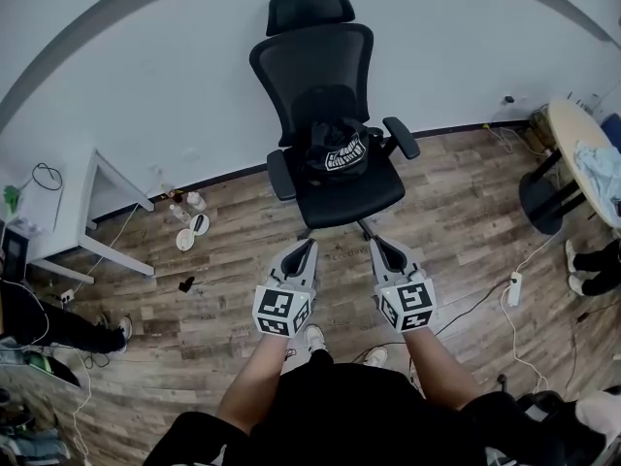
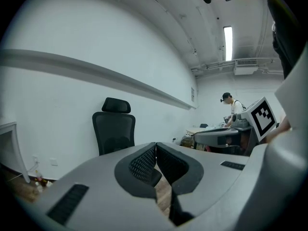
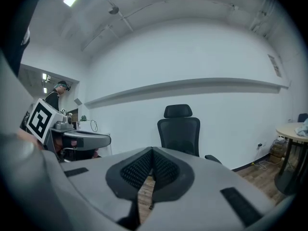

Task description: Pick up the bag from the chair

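A black bag (image 1: 336, 150) with white lettering lies on the seat of a black mesh office chair (image 1: 320, 76) against the white wall. My left gripper (image 1: 309, 248) and right gripper (image 1: 377, 245) are held side by side in front of the chair, short of the seat and apart from the bag. Both are shut with nothing between the jaws. In the left gripper view the chair (image 2: 113, 129) stands ahead at the left; the bag is hidden there. The chair (image 3: 179, 129) also shows in the right gripper view, straight ahead.
A white desk (image 1: 87, 216) stands at the left, with bottles and cups (image 1: 187, 216) on the wooden floor beside it. A round table (image 1: 582, 158) with cloth is at the right. A power strip (image 1: 514, 287) and cables lie on the floor. Another person (image 2: 233, 107) stands far off.
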`<state>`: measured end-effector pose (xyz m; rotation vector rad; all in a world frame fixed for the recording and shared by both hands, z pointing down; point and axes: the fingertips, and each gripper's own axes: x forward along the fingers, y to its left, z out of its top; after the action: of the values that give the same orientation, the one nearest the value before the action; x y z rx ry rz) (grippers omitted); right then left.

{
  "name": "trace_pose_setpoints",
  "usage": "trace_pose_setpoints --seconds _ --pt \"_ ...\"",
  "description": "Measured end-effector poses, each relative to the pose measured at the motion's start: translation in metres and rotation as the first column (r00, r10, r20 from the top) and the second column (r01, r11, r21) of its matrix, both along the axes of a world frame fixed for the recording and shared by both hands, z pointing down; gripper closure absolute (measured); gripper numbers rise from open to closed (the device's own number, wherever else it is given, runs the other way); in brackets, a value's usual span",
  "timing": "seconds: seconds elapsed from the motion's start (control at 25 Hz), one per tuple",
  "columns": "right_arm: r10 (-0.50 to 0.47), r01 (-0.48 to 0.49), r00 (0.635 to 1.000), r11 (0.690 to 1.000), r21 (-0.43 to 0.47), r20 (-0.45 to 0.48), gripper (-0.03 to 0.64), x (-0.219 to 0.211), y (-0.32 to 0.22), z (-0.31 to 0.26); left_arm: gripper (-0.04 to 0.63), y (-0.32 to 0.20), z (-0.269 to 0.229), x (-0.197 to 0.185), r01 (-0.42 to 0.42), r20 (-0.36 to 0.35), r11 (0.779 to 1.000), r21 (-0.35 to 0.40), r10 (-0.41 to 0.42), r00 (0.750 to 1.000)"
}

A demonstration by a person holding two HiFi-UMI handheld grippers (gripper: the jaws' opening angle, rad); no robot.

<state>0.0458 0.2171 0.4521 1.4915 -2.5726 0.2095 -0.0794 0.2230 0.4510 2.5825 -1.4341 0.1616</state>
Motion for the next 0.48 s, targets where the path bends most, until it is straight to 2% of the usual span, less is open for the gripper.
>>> trace_pose_setpoints --seconds 0.48 --pt "0.077 -0.077 0.996 0.997 -0.005 -0.034 0.597 -0.028 -0.025 0.004 0.572 -0.031 0.013 -0.042 -0.064 0.003 0.998 -0.020 0.064 0.998"
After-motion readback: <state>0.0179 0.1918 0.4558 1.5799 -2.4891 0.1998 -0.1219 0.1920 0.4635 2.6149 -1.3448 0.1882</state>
